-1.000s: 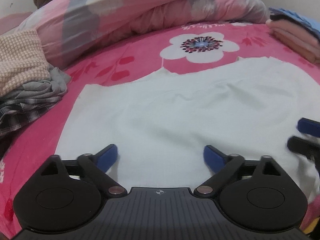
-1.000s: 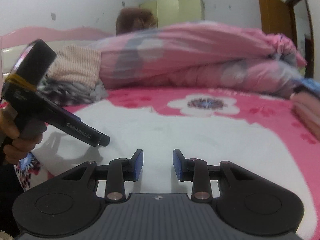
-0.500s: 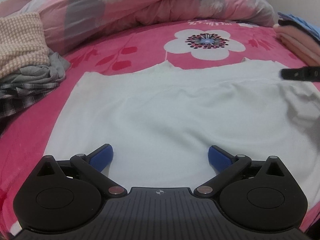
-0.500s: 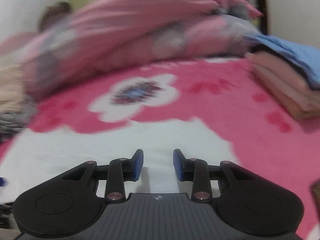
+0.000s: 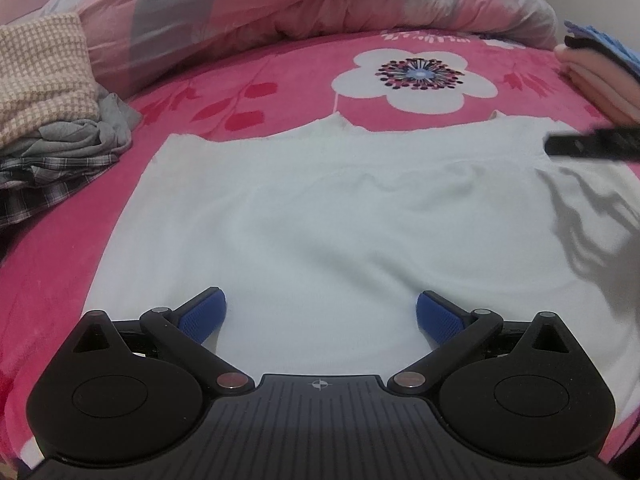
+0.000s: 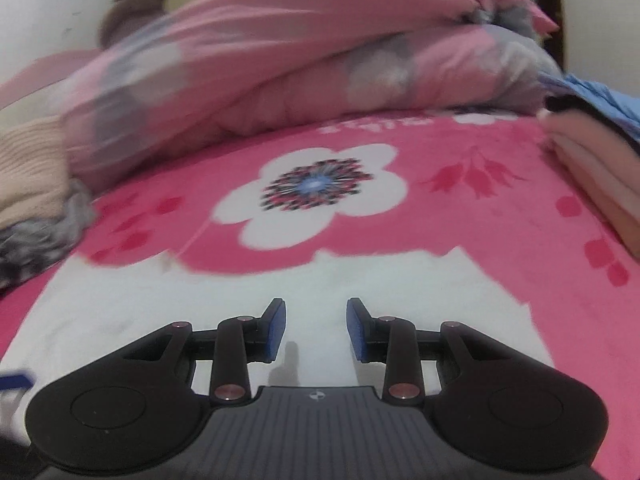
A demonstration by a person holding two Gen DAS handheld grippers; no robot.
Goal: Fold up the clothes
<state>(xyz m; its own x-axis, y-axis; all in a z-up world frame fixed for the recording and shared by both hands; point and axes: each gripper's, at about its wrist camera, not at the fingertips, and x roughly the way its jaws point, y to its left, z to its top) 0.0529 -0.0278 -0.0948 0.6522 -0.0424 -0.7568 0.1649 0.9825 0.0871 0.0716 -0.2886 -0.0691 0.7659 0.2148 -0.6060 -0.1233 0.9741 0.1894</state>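
Bed point(image 5: 280, 92) covered by a hot-pink floral blanket, one big white flower point(image 5: 416, 76) printed near the middle of its far half. Along the far side a bulky pink and grey quilt point(image 5: 320, 4) lay bunched up. White garment point(image 5: 328, 216) spread flat across the near part of the bed, front and centre, with small creases near its upper edge and the shadow of a gripper over its right side; the right wrist view showed the same garment point(image 6: 360, 280) with a notched top edge, directly under that gripper. On the bed's left edge, a heap of unfolded clothes point(image 5: 52, 128): beige checked knit on top, grey and plaid cloth beneath. On the right edge, a folded stack point(image 5: 596, 80) of peach pieces with something blue above. Left gripper point(image 5: 320, 316) hovered over the garment's lower middle, blue-padded fingers point(image 5: 202, 316) spread wide, nothing between them. Right gripper point(image 6: 316, 330) sat over the garment's upper right part, its fingers point(image 6: 276, 330) parted to a narrow gap, holding nothing; the left wrist view caught it as a dark blurred bar point(image 5: 592, 145) at the garment's right shoulder.
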